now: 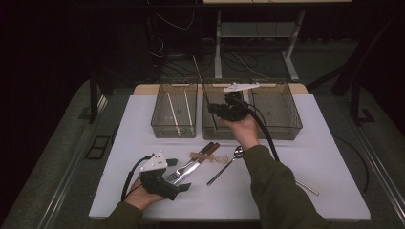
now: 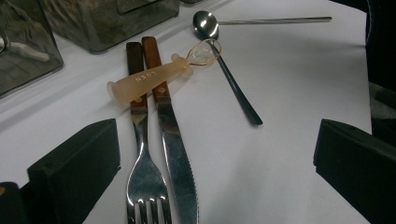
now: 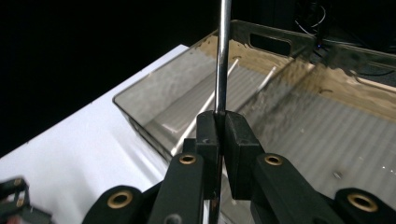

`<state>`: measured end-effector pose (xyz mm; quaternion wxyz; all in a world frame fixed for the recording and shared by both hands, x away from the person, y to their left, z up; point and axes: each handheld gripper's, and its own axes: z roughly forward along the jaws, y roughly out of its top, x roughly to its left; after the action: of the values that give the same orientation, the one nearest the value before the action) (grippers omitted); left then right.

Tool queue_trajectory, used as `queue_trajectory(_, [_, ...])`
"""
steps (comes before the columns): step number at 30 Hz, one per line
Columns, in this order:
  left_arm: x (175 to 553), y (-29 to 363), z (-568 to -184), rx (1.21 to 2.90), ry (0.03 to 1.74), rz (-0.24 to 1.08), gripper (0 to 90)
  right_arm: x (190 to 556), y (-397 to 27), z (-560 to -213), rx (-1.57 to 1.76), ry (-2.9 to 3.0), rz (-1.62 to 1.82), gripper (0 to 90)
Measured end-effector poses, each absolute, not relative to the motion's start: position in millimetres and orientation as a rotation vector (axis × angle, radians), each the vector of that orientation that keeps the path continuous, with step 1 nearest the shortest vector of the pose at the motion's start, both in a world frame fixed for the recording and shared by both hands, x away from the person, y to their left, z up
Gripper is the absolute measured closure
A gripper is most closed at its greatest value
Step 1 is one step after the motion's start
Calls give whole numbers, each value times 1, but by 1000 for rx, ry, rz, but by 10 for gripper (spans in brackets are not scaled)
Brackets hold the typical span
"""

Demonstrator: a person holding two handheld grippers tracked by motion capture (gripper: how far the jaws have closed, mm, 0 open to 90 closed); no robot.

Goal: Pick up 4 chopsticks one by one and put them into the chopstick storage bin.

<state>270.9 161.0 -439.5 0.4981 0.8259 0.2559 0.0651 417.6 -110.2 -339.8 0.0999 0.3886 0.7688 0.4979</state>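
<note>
Right, high view first: right gripper (image 1: 228, 109) is up over the middle one of three smoked translucent plastic bins (image 1: 217, 129) at the far edge of the white table (image 1: 310, 157); left bin (image 1: 174, 114) already has two pale chopsticks (image 1: 170, 112) in it. Left gripper (image 1: 175, 174) sits low near the table edge, jaws apart and clamped on nothing, straddling the cutlery heap: wooden-handled steel fork (image 1: 184, 168), wooden-handled steel knife (image 1: 203, 153), translucent amber silicone-handled spoon (image 1: 210, 157), long thin steel spoon (image 1: 228, 164). Left gripper view: same heap, fork (image 2: 142, 154) and knife (image 2: 173, 140) lie side by side with the amber spoon (image 2: 154, 79) crossing their handles, steel spoon (image 2: 224, 60) just beside, its bowl touching the amber loop. Right gripper view: jaws together, clamped on a thin polished steel rod (image 3: 223, 51) standing upright, over the ribbed floor of the middle bin (image 3: 327, 135). My read: sorting drop. Do it well by lowering and tilting the rod flat along the bin's length before letting go, clear of the bin wall, so it doesn't bounce or stand on end.
</note>
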Motion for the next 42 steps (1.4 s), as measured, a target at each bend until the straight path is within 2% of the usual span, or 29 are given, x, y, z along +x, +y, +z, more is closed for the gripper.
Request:
queue_trajectory(16, [271,163,-438,1986,614,148,0,461,-37,-346,1181,2288,1425,851])
queue_trajectory(34, [271,162,-439,1995,607,141,1,472,-10,-387,1246,2411,1195,838])
queue_trajectory(35, [271,162,-438,1995,606,142,1,472,-9,-387,1241,2409,1182,827])
queue_trajectory(42, [272,162,-438,1997,603,148,1,467,-11,-382,1235,2414,1225,577])
